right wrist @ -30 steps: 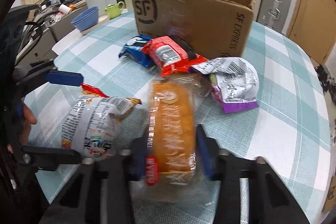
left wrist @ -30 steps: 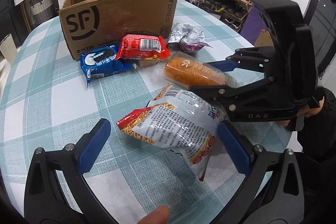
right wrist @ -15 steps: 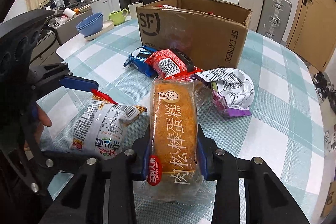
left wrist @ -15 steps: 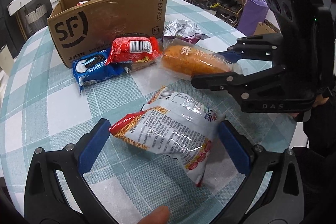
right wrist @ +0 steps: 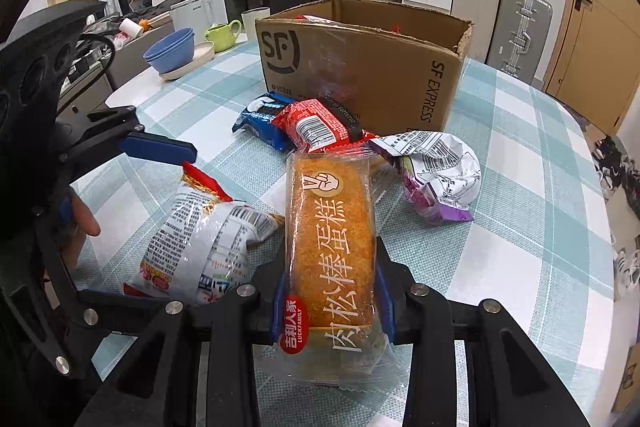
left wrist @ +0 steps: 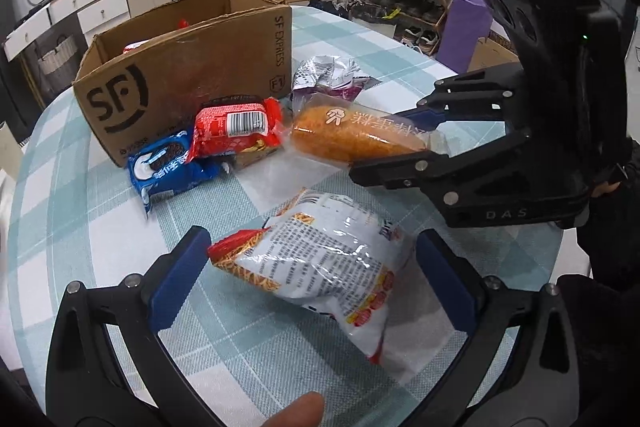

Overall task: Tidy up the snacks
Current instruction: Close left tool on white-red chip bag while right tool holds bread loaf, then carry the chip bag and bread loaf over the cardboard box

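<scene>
My right gripper [right wrist: 331, 297] is shut on an orange cake roll in clear wrap [right wrist: 332, 235] and holds it above the table; it also shows in the left wrist view [left wrist: 356, 139]. My left gripper [left wrist: 308, 279] is open, its blue pads on either side of a white and red snack bag [left wrist: 320, 263] that also shows in the right wrist view [right wrist: 204, 243]. I cannot tell whether the pads touch the bag. An open SF cardboard box [left wrist: 184, 83] stands behind.
A blue cookie pack [left wrist: 168, 167], a red snack pack [left wrist: 236, 131] and a crumpled purple and silver bag [right wrist: 436, 171] lie before the box on the checked round table [left wrist: 80, 227]. Blue bowls [right wrist: 172, 51] and a green jug [right wrist: 224, 35] stand at the far left.
My right gripper has lifted the cake roll off the table. My left gripper stays open around the white snack bag, which has risen slightly toward the camera.
</scene>
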Motion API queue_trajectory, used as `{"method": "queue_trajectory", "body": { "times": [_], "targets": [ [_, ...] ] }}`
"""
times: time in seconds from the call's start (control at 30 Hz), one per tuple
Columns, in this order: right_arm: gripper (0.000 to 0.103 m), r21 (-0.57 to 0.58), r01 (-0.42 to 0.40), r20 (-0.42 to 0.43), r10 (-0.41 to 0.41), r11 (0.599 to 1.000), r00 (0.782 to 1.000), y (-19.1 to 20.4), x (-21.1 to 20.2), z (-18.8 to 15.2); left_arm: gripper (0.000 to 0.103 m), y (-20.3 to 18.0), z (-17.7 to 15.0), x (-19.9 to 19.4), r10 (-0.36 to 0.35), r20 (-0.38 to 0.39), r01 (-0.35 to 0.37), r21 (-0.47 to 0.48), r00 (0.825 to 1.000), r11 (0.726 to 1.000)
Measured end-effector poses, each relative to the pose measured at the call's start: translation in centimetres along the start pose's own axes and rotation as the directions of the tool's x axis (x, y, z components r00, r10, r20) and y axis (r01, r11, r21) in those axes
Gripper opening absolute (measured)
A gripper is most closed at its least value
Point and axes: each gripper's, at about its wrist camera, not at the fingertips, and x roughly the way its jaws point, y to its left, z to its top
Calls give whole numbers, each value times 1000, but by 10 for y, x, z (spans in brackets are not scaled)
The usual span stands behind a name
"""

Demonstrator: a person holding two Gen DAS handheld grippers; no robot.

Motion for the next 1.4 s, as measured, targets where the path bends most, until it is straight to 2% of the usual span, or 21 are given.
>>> {"method": "queue_trajectory", "body": {
  "times": [0.17, 0.3, 0.43, 0.57, 0.73, 0.9, 0.97, 1.03, 1.07, 1.17, 1.2, 1.27, 1.4],
  "targets": [
    [36, 8, 3, 7, -3, 1000, 1000, -3, -1, 1, 102, 2, -6, -2, 33, -27, -32, 29, 999, 999],
    [36, 13, 1, 11, -1, 1000, 1000, -5, -2, 1, 102, 6, -9, -13, 14, 3, -14, 30, 1000, 999],
    [36, 11, 2, 10, -2, 1000, 1000, -6, -3, 1, 102, -10, -5, -13, -10, 21, 7, 119, 1000, 993],
    [36, 14, 2, 12, -3, 1000, 1000, -7, -3, 1, 102, -20, 2, 2, -9, -7, 10, 183, 1000, 983],
    [36, 18, 0, 16, 0, 1000, 1000, -8, -5, 1, 102, -11, -1, 20, -20, -73, 31, 146, 997, 989],
    [36, 16, -5, 18, 4, 1000, 1000, -7, -6, 0, 101, -5, -7, 20, -20, -92, 30, 107, 996, 994],
    [36, 14, -6, 21, 6, 1000, 1000, -6, -8, 1, 95, -1, -10, 21, -3, -95, 12, 94, 996, 995],
    [36, 10, -6, 25, 6, 1000, 1000, -5, -10, 1, 79, 5, -10, 24, 6, -100, 1, 67, 995, 998],
    [36, 8, -6, 27, 6, 1000, 1000, -4, -10, 1, 76, 7, -11, 25, 2, -100, 3, 54, 995, 999],
    [36, 7, -4, 38, 4, 1000, 999, -3, -13, 2, 66, 15, -14, 18, -21, -60, 22, 15, 998, 1000],
    [36, 7, -3, 46, 3, 1000, 999, -2, -15, 3, 57, 17, -13, 15, -32, -41, 32, 3, 999, 999],
    [36, 6, -3, 53, 3, 1000, 999, -2, -18, 3, 54, 21, -18, 8, -55, -23, 55, -34, 998, 998],
    [36, 8, -1, 63, 0, 1000, 998, -2, -21, 4, 51, 26, -26, 3, -47, 6, 48, -78, 999, 996]
  ]
}}
